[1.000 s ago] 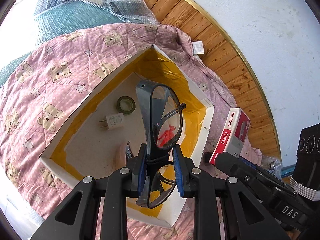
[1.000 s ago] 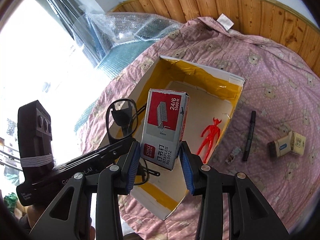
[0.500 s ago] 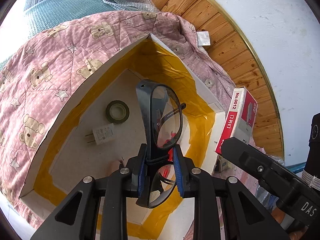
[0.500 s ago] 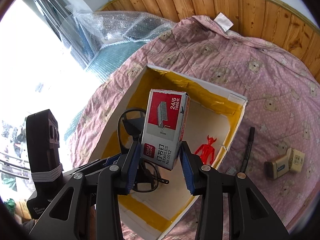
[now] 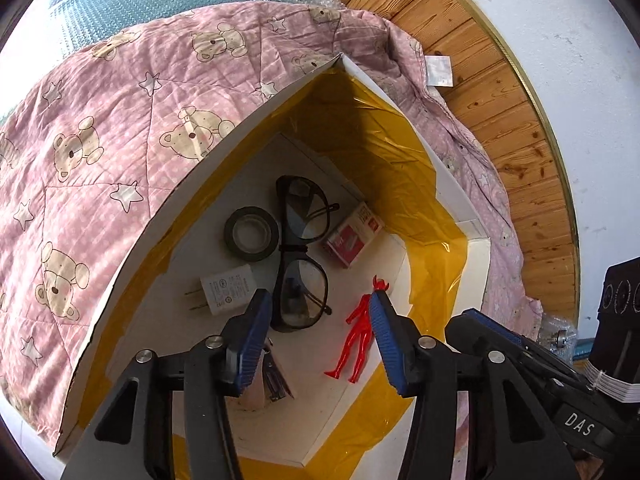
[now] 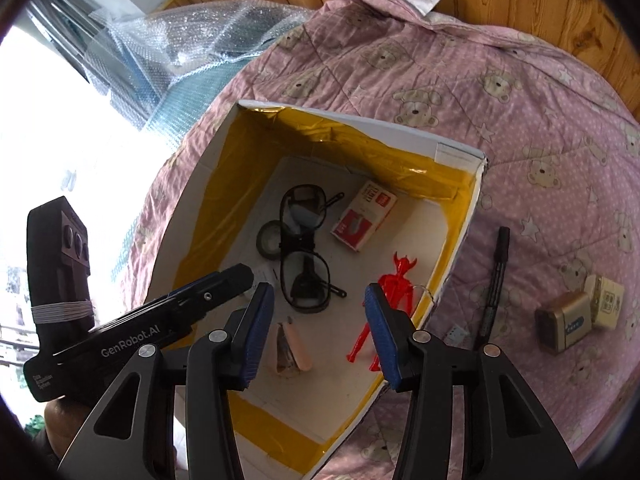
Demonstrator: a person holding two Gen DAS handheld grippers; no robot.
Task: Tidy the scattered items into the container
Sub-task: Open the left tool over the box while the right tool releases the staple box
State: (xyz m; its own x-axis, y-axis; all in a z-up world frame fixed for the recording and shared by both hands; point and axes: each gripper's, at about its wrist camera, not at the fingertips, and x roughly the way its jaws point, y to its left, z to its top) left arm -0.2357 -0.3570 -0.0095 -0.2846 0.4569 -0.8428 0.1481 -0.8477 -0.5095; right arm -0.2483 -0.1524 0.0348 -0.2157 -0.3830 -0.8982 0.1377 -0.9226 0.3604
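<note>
We work over a pink bear-print quilt [image 6: 500, 92] spread on a wooden floor [image 5: 492, 92], soft ground where small things sink and tilt. At left in the right wrist view, the box [image 6: 460, 152] with yellow-taped walls already holds tape roll [image 5: 251, 233], glasses [image 5: 301, 256], staple box [image 6: 363, 216] and red figure [image 6: 394, 292]. Above it our left gripper [image 5: 316, 340] and right gripper [image 6: 318, 332] both hang spread and empty. Further right on the quilt lie the black pen [image 6: 495, 280], light, stiff and likely to roll, best pinched mid-barrel, and two small cartons [image 6: 578, 316], light and probably crushable, best taken across their flat sides.
</note>
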